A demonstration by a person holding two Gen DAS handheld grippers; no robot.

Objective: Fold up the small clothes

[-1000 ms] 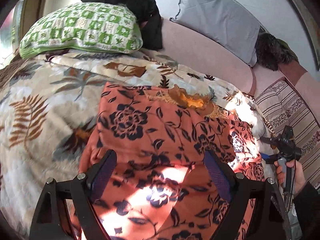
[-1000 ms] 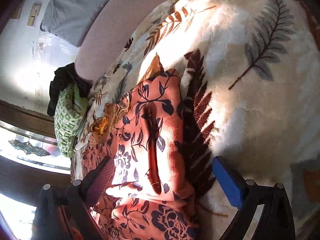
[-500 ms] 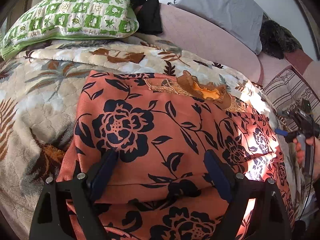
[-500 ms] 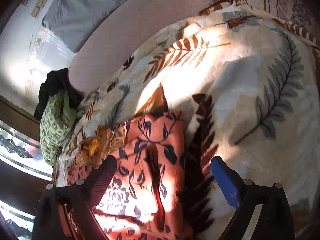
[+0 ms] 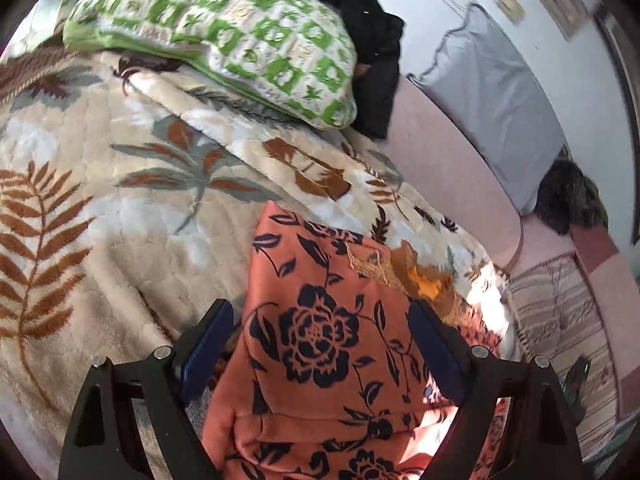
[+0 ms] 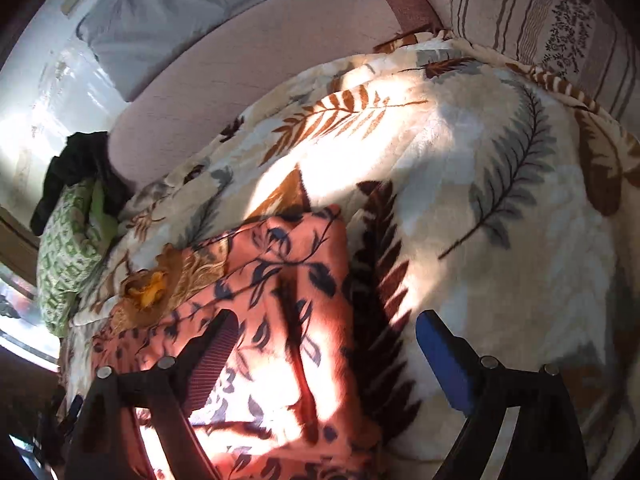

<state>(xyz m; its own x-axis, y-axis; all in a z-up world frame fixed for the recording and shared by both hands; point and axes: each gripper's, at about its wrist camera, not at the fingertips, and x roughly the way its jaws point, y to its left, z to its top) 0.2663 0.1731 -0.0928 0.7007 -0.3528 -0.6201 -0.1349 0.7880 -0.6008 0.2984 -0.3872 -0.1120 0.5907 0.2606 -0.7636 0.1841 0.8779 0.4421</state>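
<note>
An orange garment with a dark floral print (image 5: 320, 340) lies on a cream leaf-patterned blanket (image 5: 100, 220); its embroidered neckline (image 5: 420, 276) faces away. My left gripper (image 5: 320, 340) is open and empty, its fingers straddling the garment's left part. In the right wrist view the garment (image 6: 280, 280) lies lower left with its right edge folded. My right gripper (image 6: 324, 348) is open and empty above that right edge, on the blanket (image 6: 500, 220).
A green-and-white pillow (image 5: 224, 36) and dark clothes (image 5: 372, 40) lie at the head of the bed. A grey pillow (image 5: 492, 92) leans on the pink headboard (image 5: 448, 168). A striped cushion (image 6: 552, 20) sits at the right.
The left gripper has swung left, towards the garment's left edge; more blanket and pillow show. The right gripper has pulled back slightly over the garment's right edge. Both stay open.
</note>
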